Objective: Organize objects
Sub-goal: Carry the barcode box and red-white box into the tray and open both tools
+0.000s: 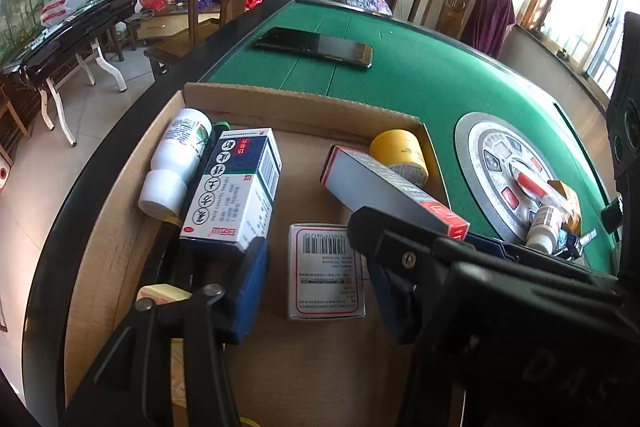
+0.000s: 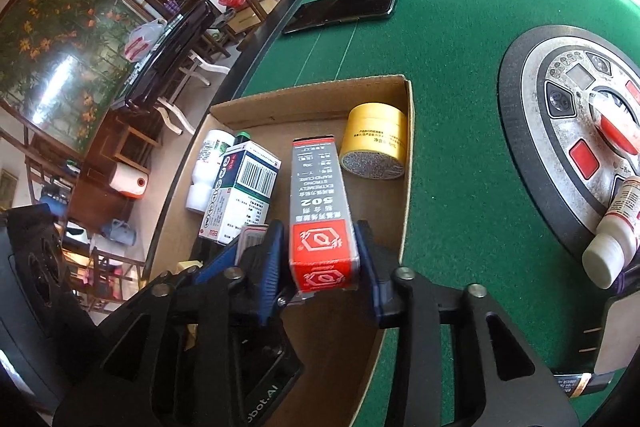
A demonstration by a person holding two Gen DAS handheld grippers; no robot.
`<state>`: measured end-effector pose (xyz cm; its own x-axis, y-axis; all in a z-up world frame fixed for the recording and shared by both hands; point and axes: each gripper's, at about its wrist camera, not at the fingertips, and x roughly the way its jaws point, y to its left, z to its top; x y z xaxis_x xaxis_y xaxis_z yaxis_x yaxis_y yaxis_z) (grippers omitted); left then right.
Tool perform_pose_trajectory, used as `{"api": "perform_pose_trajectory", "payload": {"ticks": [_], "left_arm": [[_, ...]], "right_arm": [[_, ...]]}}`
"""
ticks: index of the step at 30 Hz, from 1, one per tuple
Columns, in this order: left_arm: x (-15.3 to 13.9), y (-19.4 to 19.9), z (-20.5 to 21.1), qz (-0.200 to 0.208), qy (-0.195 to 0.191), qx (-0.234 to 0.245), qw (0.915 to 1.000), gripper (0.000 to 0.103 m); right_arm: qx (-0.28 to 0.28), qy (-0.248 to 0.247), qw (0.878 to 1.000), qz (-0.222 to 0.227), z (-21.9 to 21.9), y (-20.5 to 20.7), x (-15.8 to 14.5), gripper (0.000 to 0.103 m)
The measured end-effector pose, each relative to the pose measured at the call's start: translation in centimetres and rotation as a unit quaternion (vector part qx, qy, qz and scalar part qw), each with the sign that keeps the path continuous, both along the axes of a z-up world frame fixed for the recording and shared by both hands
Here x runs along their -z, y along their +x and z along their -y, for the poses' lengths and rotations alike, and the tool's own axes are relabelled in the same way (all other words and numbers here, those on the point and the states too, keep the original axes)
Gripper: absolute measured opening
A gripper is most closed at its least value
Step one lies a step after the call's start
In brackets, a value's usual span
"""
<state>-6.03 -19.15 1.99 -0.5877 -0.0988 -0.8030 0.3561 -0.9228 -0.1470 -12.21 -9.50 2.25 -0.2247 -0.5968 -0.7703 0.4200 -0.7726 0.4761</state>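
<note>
Right claw [image 2: 324,259] clenched on 502 glue box [image 2: 320,203] at its red end, over cardboard tray [image 2: 320,89]. Box prob. light, thin card: crushes easily. Left claw [image 1: 316,279] released, holding nothing.

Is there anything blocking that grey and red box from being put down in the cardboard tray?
Nothing visible does. The right gripper holds the glue box over bare tray floor, between the yellow jar and the blue-and-white medicine box.

A dark green-capped bottle [image 1: 221,126] lies mostly hidden behind the blue-and-white medicine box [image 1: 232,187]; its label cannot be seen.
</note>
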Motion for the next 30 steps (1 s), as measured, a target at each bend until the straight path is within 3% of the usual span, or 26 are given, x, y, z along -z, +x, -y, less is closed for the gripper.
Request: {"api": "perform_pose_trajectory", "payload": {"ticks": [3, 20, 30], "left_arm": [[-0.4, 0.2, 0.2, -0.012, -0.001, -0.009, 0.9999, 0.058], [-2.2, 1.1, 0.5, -0.07, 0.002, -0.027, 0.9972, 0.068], [-2.3, 1.0, 0.3, -0.081, 0.011, -0.02, 0.9965, 0.068]], "right_arm": [[-0.004, -0.004, 1.0, -0.007, 0.1, 0.1, -0.3, 0.054], [0.007, -0.033, 0.998, -0.05, -2.2, 1.0, -3.2, 0.054], [0.044, -0.067, 0.995, -0.067, -8.3, 2.2, -4.3, 0.054]]}}
